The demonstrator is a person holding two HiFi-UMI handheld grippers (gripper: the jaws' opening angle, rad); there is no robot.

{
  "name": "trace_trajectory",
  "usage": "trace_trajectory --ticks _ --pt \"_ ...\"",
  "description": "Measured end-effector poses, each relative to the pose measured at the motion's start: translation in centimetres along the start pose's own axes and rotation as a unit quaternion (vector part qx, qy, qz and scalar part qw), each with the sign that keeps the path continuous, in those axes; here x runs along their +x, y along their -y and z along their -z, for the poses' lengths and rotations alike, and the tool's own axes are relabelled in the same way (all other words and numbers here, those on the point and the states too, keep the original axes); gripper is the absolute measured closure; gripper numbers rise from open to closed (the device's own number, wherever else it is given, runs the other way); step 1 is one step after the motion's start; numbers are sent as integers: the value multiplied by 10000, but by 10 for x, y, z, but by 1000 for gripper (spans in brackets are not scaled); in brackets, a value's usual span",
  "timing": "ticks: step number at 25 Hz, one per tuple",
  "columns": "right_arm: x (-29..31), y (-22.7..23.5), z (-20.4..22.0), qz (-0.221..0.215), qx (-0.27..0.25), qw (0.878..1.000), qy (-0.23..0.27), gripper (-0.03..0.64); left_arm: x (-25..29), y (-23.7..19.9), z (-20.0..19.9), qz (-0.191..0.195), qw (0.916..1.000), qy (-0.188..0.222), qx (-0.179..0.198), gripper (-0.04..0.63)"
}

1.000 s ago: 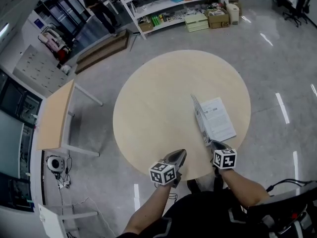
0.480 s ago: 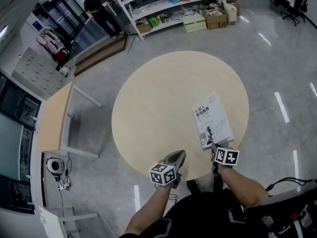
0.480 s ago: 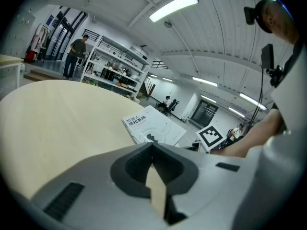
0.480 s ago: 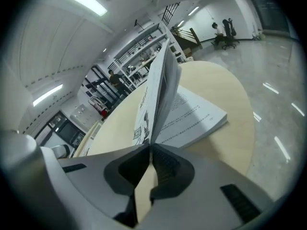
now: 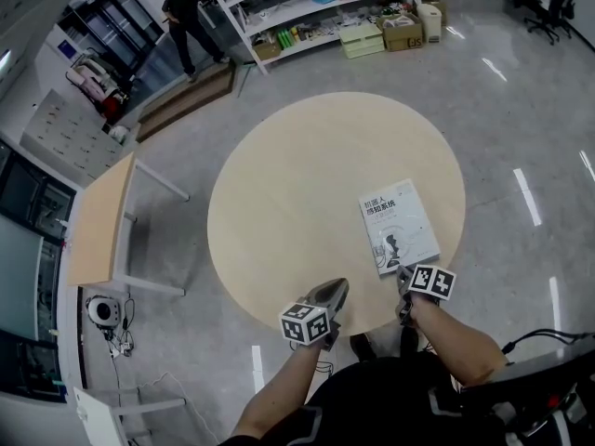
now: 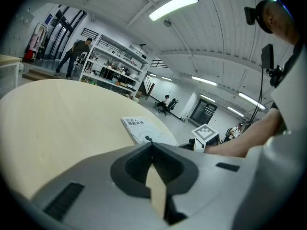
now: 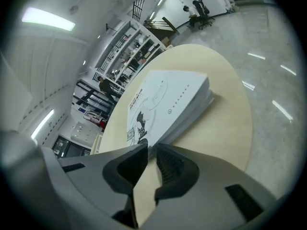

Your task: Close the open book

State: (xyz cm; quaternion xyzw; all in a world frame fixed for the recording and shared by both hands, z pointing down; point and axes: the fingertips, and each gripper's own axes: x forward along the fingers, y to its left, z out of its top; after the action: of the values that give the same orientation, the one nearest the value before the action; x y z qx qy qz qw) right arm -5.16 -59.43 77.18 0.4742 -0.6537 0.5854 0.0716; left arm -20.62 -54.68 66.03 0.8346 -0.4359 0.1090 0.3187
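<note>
A white book (image 5: 398, 224) lies closed and flat, cover up, on the right side of the round pale wood table (image 5: 297, 175). My right gripper (image 5: 402, 274) sits at the book's near corner by the table edge. In the right gripper view the book (image 7: 168, 102) reaches right up to the right gripper (image 7: 150, 150). Its jaws have just been opening and stand a narrow gap apart, with the cover's corner still between the tips. My left gripper (image 5: 337, 292) rests over the near table edge, left of the book. In the left gripper view the left gripper (image 6: 152, 146) is shut on nothing, the book (image 6: 144, 131) lying beyond it.
A rectangular wooden side table (image 5: 102, 216) stands to the left. Shelving (image 5: 307, 7) with boxes (image 5: 400, 31) lines the far wall, and a person (image 5: 186, 7) stands beside it. Grey glossy floor surrounds the round table.
The book's cover, held upright a second ago, has swung over and now lies flat and closed. My right gripper rolled and sank slightly at the near corner. The left gripper stayed put.
</note>
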Motion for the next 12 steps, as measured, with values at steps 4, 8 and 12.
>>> trace_trajectory --ticks 4,8,12 --pt "1 3 1 99 -37 9999 -124 571 -1 -2 0 -31 10000 -15 2 598" --pt "-5 4 -1 85 33 9999 -142 571 -2 -1 -6 -17 10000 67 -14 598" --pt "-18 7 -12 13 97 9999 50 572 -4 2 -12 30 9994 107 321 598"
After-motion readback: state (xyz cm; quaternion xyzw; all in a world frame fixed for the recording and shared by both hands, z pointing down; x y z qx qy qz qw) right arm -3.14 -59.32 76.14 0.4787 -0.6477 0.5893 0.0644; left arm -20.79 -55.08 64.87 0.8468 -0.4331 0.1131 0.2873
